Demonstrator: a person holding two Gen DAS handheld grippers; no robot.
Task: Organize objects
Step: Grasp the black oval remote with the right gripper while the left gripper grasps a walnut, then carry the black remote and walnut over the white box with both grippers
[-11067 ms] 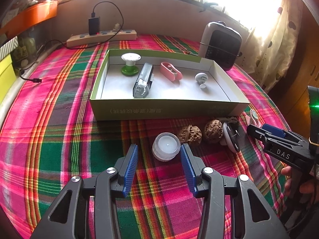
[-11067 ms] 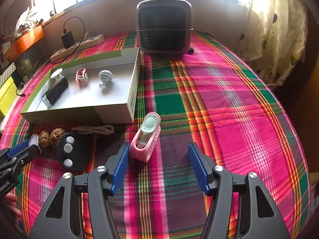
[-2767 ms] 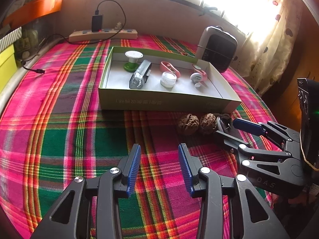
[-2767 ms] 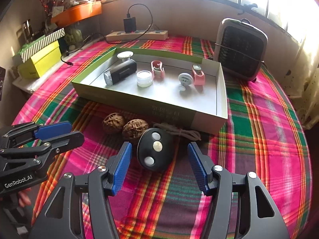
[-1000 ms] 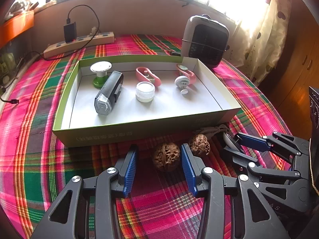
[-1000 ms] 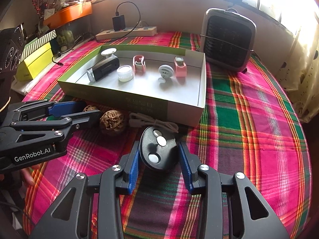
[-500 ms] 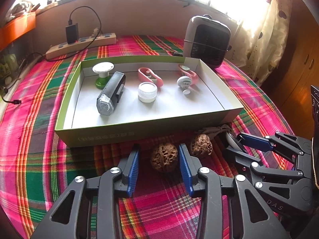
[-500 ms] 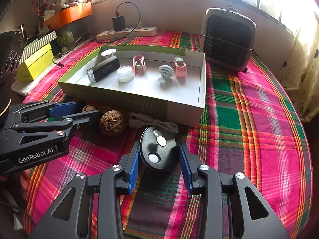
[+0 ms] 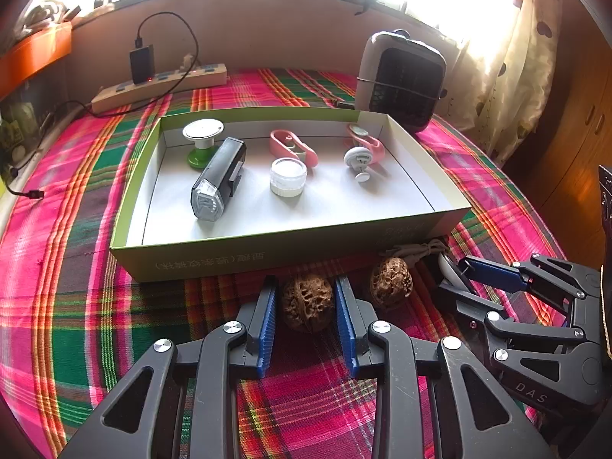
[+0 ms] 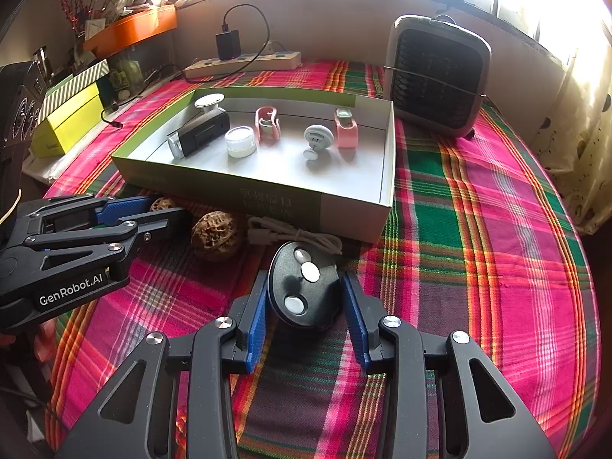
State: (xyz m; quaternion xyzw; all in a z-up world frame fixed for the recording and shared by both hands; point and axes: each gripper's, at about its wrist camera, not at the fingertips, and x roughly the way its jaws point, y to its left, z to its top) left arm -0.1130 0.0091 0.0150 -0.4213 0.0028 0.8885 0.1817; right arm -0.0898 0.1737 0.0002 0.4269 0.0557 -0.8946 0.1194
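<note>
My left gripper (image 9: 306,302) is shut on a brown walnut (image 9: 306,300) that rests on the plaid cloth just in front of the green-rimmed box (image 9: 290,246). A second walnut (image 9: 390,281) lies to its right; it also shows in the right wrist view (image 10: 215,234). My right gripper (image 10: 304,300) is shut on a black oval device (image 10: 302,287) with three silver buttons, on the cloth in front of the box (image 10: 344,212). The box holds a black bike light (image 9: 218,178), a white jar (image 9: 287,176), a green-based stand (image 9: 202,139), two pink clips and a white knob.
A coiled pale cable (image 10: 294,235) lies between the black device and the box wall. A small heater (image 10: 436,76) stands behind the box at the right. A power strip (image 9: 160,86) with a charger lies by the back wall. Yellow boxes (image 10: 65,122) sit at the far left.
My left gripper has closed in on the walnut, its pads now touching both sides. My right gripper stays shut on the black device, barely moved.
</note>
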